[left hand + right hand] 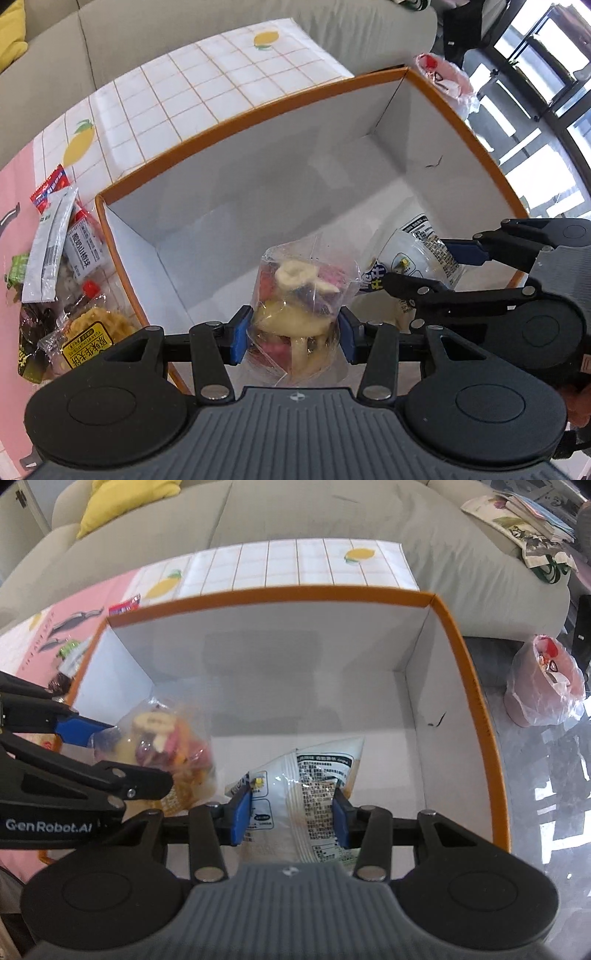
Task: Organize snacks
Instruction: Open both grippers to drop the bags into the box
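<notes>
A large orange-rimmed box [236,122] with white inner walls stands on the table; its rim also shows in the right wrist view [480,701]. My left gripper [291,334] is shut on a clear bag of mixed dried fruit [295,295] and holds it over the box's near left part; the bag also shows in the right wrist view [162,742]. My right gripper [291,821] is shut on a white snack packet [306,786] and holds it inside the box, to the right of the fruit bag; the packet also shows in the left wrist view [413,254].
Several loose snack packets [62,266] lie on the table left of the box, among them a waffle pack [92,332]. A grid tablecloth [177,92] with lemons lies behind. A grey sofa [332,513] runs along the back. A pink bin with a bag [543,686] stands on the floor right.
</notes>
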{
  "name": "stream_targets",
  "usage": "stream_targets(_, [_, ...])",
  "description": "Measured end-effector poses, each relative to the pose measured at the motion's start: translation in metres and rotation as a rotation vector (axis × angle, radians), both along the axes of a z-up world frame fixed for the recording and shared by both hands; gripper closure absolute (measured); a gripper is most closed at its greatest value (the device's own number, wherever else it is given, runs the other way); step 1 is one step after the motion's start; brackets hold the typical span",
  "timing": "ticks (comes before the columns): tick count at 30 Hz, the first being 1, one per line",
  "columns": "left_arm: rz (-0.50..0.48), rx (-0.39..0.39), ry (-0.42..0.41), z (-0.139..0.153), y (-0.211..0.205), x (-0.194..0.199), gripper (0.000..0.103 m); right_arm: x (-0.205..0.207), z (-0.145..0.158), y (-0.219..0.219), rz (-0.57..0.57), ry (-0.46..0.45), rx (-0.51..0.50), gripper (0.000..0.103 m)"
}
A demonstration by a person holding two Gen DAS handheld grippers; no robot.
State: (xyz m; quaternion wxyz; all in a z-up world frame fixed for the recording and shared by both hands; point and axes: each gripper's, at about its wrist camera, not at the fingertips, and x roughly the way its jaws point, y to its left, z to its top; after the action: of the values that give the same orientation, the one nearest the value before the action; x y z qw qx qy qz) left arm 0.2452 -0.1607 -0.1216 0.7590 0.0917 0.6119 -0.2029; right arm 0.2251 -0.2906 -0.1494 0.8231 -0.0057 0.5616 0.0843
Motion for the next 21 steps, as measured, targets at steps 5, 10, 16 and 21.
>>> stream_targets(5, [0.002, 0.024, 0.014, -0.002, 0.002, 0.0, 0.045, 0.002, -0.009, 0.004, -0.004, 0.022, -0.01, 0.058])
stream_targets(10, [-0.008, 0.007, -0.013, 0.005, 0.004, -0.002, 0.035, 0.002, -0.013, 0.006, -0.009, 0.036, -0.032, 0.058])
stream_targets(16, [0.005, -0.033, -0.051, 0.024, 0.01, -0.008, 0.031, 0.001, -0.01, 0.01, -0.022, 0.035, -0.061, 0.041])
stream_targets(21, [0.028, -0.066, -0.103, 0.043, 0.019, -0.018, 0.03, -0.008, 0.005, 0.014, -0.023, -0.002, -0.118, 0.021])
